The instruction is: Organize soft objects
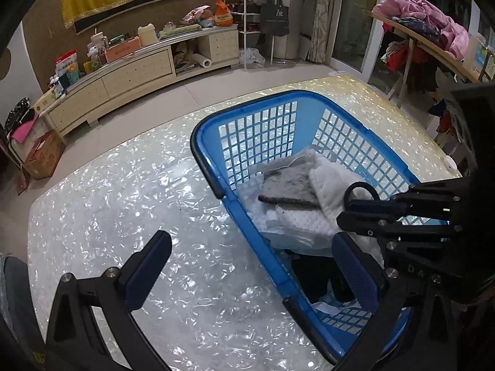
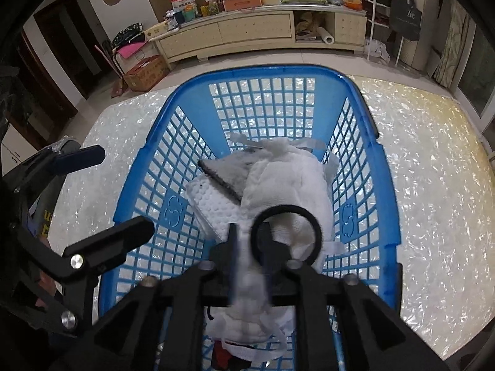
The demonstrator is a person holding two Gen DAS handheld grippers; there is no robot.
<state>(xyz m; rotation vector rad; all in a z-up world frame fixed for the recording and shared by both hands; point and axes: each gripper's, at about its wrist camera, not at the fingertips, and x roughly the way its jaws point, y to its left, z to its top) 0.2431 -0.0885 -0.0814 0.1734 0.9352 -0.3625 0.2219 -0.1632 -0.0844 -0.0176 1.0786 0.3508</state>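
A blue plastic laundry basket (image 1: 210, 167) (image 2: 247, 72) stands on the pearly table (image 1: 123, 201). In it lie a white quilted cloth (image 2: 287, 182), a grey pad with a dark edge (image 1: 287, 188) and a white embossed pad (image 2: 213, 204). My right gripper (image 2: 250, 232) (image 1: 349, 213) hangs over the basket's near end. Its jaws stand a narrow gap apart, with blurred white cloth loose in the gap. A black ring (image 2: 286, 235) sits at its right fingertip. My left gripper (image 1: 252, 239) (image 2: 116, 194) is wide open, straddling the basket's left rim and holding nothing.
Dark clothing (image 1: 312, 275) lies at the basket's bottom, near end. A low cream cabinet (image 1: 123, 71) with clutter runs along the far wall. A cardboard box (image 1: 43, 154) is on the floor. A wooden table with pink clothes (image 1: 427, 18) stands at the right.
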